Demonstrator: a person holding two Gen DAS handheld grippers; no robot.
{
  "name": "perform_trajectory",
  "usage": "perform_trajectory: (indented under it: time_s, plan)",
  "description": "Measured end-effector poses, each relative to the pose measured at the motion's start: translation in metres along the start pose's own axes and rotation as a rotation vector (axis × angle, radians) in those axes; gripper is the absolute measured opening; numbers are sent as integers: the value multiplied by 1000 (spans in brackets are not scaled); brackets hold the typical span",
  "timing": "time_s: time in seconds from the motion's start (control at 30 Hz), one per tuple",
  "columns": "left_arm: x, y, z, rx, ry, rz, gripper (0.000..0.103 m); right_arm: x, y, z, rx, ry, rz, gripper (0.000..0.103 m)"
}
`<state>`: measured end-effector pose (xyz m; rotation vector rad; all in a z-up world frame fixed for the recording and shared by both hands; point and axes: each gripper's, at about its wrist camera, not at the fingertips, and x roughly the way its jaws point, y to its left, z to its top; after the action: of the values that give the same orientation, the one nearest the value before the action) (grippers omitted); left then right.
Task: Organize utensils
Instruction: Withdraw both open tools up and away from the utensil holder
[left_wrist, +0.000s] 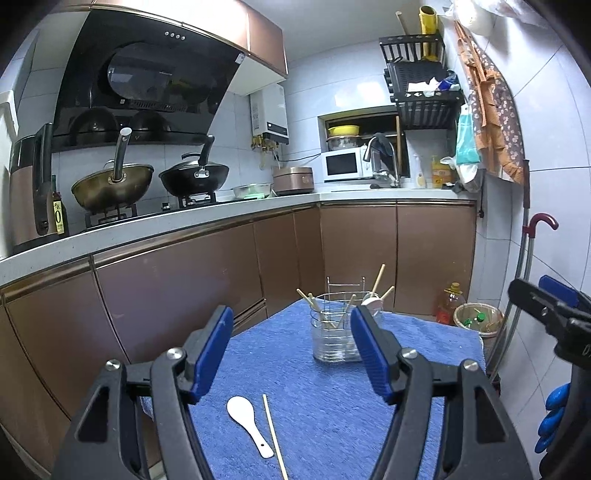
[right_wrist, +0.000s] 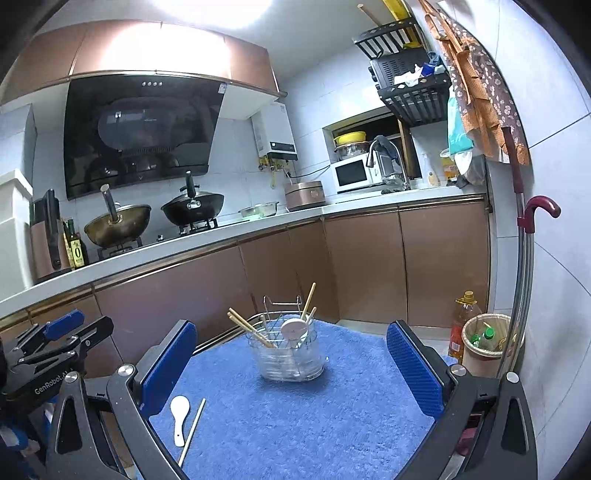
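A clear utensil holder (left_wrist: 336, 338) (right_wrist: 289, 352) with a wire frame stands on the blue towel (left_wrist: 325, 406) (right_wrist: 295, 417). Several chopsticks and a white spoon lean inside it. Loose on the towel's near left lie a white spoon (left_wrist: 246, 418) (right_wrist: 180, 416) and a single chopstick (left_wrist: 274, 434) (right_wrist: 192, 428), side by side. My left gripper (left_wrist: 291, 350) is open above them with nothing between its blue pads. My right gripper (right_wrist: 291, 360) is also open and empty, facing the holder. Each gripper appears at the edge of the other's view.
The towel covers a small table, with brown kitchen cabinets (left_wrist: 166, 295) close behind and to the left. On the floor at the right stand an oil bottle (right_wrist: 461, 325) and a bin (right_wrist: 484, 339) with bottles. A metal pole with a red hook (right_wrist: 528, 236) leans on the right wall.
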<state>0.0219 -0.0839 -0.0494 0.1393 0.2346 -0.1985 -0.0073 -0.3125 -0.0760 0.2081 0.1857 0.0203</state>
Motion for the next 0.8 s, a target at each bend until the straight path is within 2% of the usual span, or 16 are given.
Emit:
perform_trajectory:
  time_s: [0.17,0.33,0.8]
  plan:
    - [-7,4,-1,5,-6,1,65,-2,11,-3,-37,25,-18,103]
    - [-12,9,-2,11,4,5,69,-6,19,-4,-50,33,-15,103]
    - [-21,25,-12,-4,11,11,71,-8,38,-4,-74,54,21,103]
